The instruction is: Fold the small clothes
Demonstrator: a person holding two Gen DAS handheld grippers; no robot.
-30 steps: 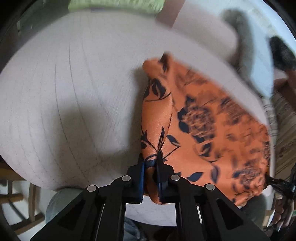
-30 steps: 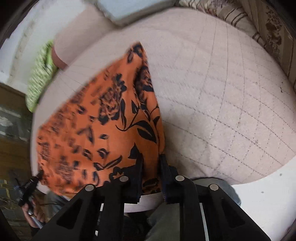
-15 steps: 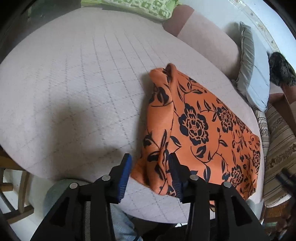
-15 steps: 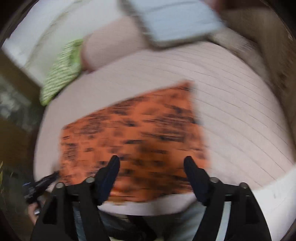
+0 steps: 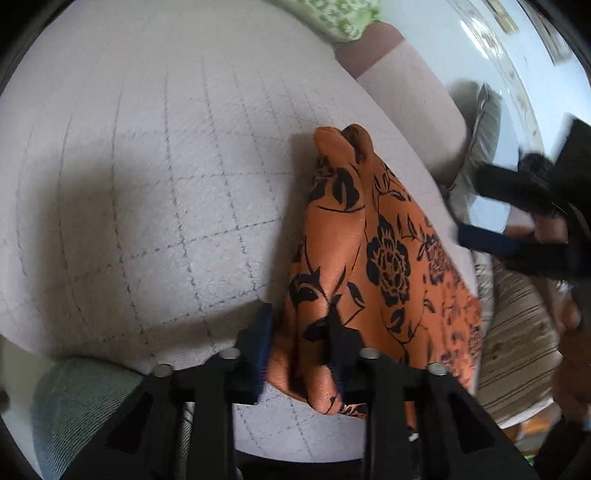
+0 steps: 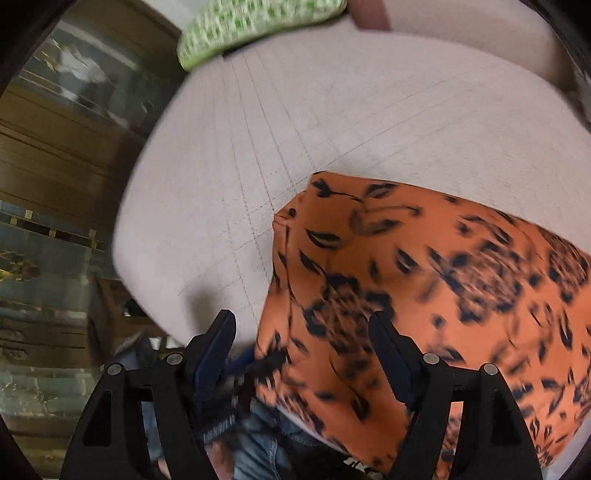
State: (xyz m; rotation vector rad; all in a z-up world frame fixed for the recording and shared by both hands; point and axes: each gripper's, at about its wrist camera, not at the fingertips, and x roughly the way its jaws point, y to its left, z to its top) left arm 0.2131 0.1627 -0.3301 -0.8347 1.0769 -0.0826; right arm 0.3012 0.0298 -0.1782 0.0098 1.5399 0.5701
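- Pale quilted cushion top (image 5: 155,192) carries an orange satin cloth with black flowers (image 5: 388,258).
- Left gripper (image 5: 301,343) closing around the cloth's bunched near edge.
- Right gripper (image 6: 303,354), blurred, seemingly wide and empty above the cloth.

A quilted pale cushion surface (image 5: 155,177) fills most of both views. A green patterned pillow (image 6: 255,26) lies at its far edge, a grey pillow (image 5: 484,122) and striped upholstery (image 5: 517,339) to one side, and dark wooden furniture (image 6: 62,155) beyond.
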